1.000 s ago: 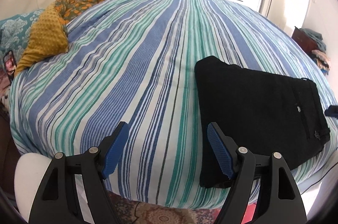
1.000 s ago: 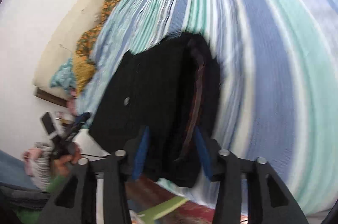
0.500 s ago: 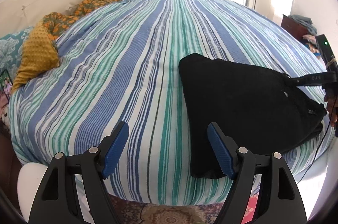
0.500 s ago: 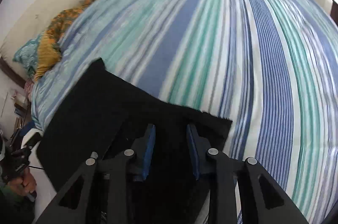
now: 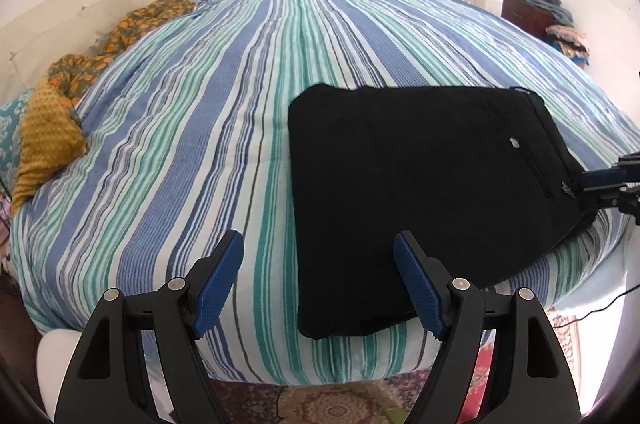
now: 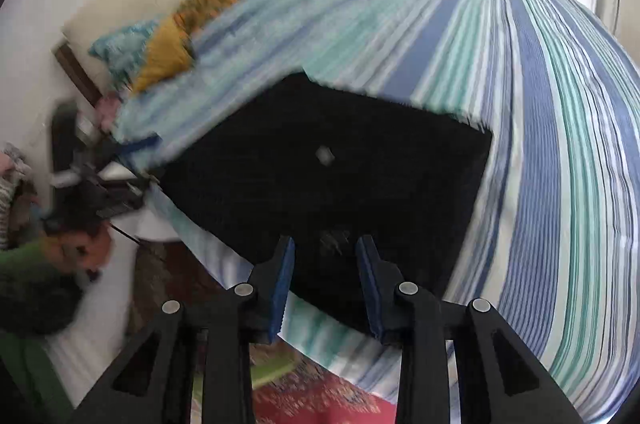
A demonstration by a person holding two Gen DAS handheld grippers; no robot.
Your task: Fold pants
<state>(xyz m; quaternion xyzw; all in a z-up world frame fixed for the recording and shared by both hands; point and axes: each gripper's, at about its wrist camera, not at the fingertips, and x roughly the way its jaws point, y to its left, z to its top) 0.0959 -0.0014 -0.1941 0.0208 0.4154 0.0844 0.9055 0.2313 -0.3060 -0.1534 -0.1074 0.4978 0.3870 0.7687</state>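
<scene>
We are hovering our left gripper (image 5: 318, 282) spread and empty beside the pants (image 5: 420, 184), now lying as a flat folded square near the bed (image 5: 180, 128) edge, while our right gripper (image 6: 325, 274) is hanging half-closed, gripping nothing.

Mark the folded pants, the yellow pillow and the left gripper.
folded pants (image 5: 408, 176), left wrist view, middle of the black cloth.
yellow pillow (image 5: 44, 140), left wrist view, its dotted face.
left gripper (image 5: 318, 284), left wrist view, between fingertips.

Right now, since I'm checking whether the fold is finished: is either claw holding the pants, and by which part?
Nothing is held. The black pants lie folded on the bed; the left claw and right claw hover open, empty.
</scene>
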